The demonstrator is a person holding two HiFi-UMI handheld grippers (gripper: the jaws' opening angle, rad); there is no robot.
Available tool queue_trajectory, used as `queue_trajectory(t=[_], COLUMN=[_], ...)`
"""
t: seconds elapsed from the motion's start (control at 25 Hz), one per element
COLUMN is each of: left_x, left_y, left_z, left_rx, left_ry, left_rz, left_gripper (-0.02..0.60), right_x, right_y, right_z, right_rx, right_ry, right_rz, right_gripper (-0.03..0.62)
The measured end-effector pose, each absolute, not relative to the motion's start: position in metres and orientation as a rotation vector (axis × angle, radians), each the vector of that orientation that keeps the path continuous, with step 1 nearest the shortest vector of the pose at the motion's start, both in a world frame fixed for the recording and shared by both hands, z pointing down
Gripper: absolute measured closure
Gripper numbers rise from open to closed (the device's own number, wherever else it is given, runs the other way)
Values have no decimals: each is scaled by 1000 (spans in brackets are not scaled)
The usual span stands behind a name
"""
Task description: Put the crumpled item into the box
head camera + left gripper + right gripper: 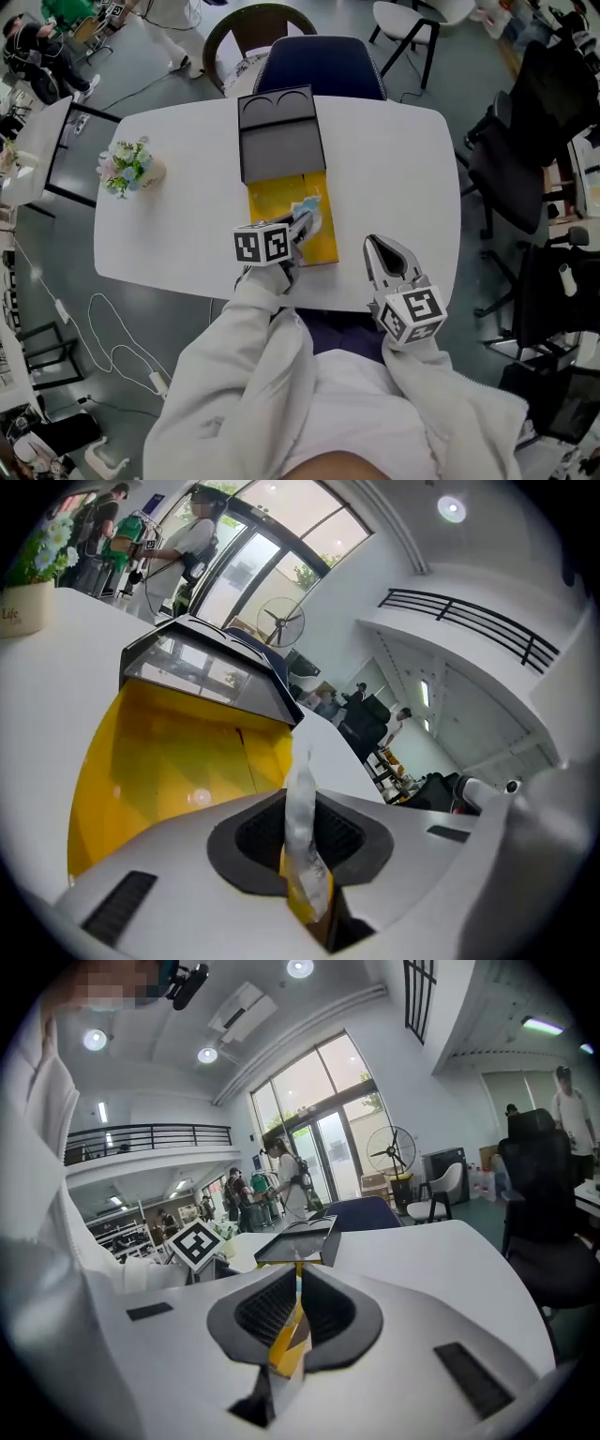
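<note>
White sleeves (253,375) fill the near edge of the head view, each hand carrying a gripper over the white table (394,169). At the far side stands a blue chair (319,66). On the table's middle lies the box (267,211), its yellow tray open toward the near side and its dark lid (279,136) lying back at the far end. At the left, the left gripper (305,223) reaches over the tray's near right part. Its jaws pinch the crumpled item (309,208), a pale wrapper that sticks out past the pads (302,808). Right of the box, the right gripper (375,248) hangs with its jaws pressed nearly together. A small flower pot (131,167) sits near the table's left edge.
</note>
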State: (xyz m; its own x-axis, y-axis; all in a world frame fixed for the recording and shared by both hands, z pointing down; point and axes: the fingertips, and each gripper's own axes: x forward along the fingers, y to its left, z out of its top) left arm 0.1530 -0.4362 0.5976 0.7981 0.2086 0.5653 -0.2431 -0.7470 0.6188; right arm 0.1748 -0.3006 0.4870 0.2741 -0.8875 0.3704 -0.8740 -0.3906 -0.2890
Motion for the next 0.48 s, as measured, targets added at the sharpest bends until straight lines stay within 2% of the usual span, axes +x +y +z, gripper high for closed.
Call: queue_trajectory(t=[0.48], left_x=[147], left_y=[-441], left_z=[630], left_rx=[2536], left_ry=[94], left_rz=[1165], left_gripper=[512], right_x=[156], right_y=[-309], right_z=[484], right_rx=[-2618], right_ry=[1589], right_rz=[-744], right_gripper=[556])
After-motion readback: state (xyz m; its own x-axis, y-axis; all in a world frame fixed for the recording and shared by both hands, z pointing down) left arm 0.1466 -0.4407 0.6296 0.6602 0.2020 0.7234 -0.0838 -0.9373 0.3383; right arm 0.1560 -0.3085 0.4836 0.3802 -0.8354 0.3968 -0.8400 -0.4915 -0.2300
